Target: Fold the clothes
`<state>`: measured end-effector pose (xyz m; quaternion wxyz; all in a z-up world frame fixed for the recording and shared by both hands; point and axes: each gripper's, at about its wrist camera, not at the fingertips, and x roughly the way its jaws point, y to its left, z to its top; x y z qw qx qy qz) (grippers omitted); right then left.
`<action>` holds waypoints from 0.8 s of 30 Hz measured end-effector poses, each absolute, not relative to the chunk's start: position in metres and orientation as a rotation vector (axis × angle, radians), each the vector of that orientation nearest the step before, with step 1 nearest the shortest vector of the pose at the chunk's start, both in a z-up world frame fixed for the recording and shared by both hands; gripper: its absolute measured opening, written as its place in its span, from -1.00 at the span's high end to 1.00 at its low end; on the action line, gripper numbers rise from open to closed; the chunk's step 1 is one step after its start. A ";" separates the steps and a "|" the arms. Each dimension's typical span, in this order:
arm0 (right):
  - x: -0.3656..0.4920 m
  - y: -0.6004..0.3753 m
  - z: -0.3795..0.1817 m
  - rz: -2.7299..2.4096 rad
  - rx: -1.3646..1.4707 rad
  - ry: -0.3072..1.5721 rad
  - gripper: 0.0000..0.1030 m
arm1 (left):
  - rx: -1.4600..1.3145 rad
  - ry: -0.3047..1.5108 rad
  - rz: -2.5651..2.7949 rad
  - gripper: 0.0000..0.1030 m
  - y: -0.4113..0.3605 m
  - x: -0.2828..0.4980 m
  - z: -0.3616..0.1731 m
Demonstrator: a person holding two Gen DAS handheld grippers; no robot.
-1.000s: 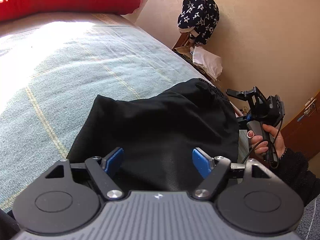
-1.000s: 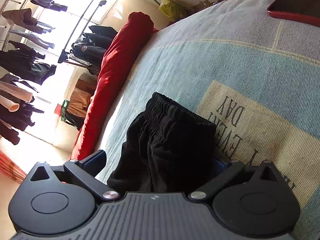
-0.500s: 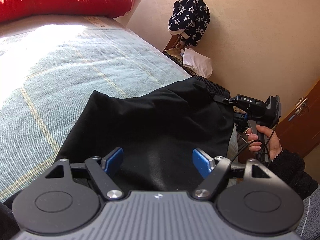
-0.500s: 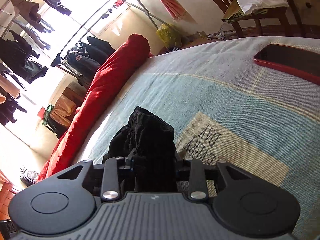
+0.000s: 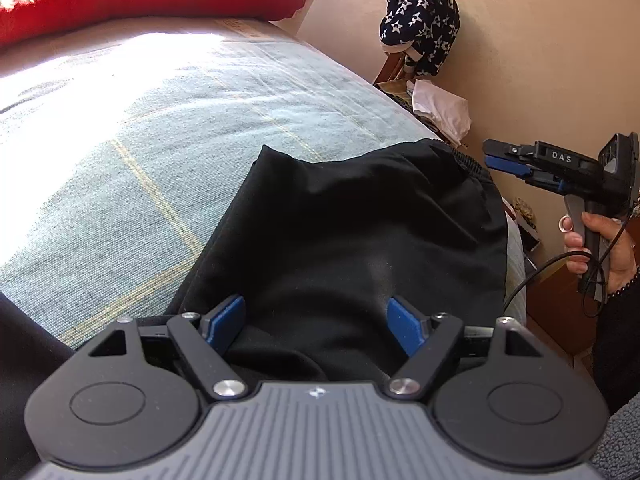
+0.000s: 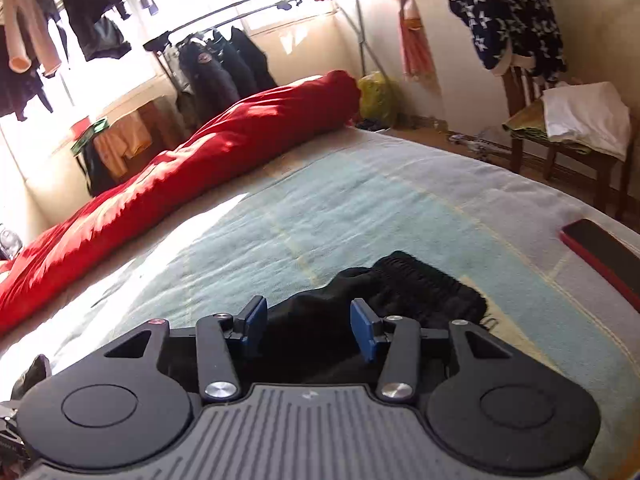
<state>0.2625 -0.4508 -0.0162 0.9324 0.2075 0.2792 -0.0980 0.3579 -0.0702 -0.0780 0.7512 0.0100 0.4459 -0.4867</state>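
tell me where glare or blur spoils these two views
Left wrist view: sunlight blows out the bedspread at upper left; the black garment shows little detail. Right wrist view: the window is overexposed, and the whole frame is slightly soft.

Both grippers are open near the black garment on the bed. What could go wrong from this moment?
1. The black garment hangs partly over the bed edge; with both the left gripper and right gripper open, it might slide off.
2. The phone in a red case lies near the waistband; a sweeping fold could push it.
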 end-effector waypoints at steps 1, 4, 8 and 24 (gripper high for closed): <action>0.277 -0.440 -0.021 -0.161 0.397 0.604 0.22 | 0.017 0.969 -1.061 -0.51 -0.067 0.356 -0.077; 0.319 -0.419 -0.045 -0.110 0.341 0.705 0.22 | 0.003 0.955 -1.054 -0.52 -0.059 0.352 -0.072; 0.361 -0.409 -0.077 -0.103 0.290 0.801 0.21 | -0.015 0.935 -1.045 -0.52 -0.047 0.346 -0.067; 0.229 -0.333 -0.061 -0.216 0.172 0.968 -0.24 | -0.013 0.939 -1.124 -0.56 -0.007 0.317 -0.068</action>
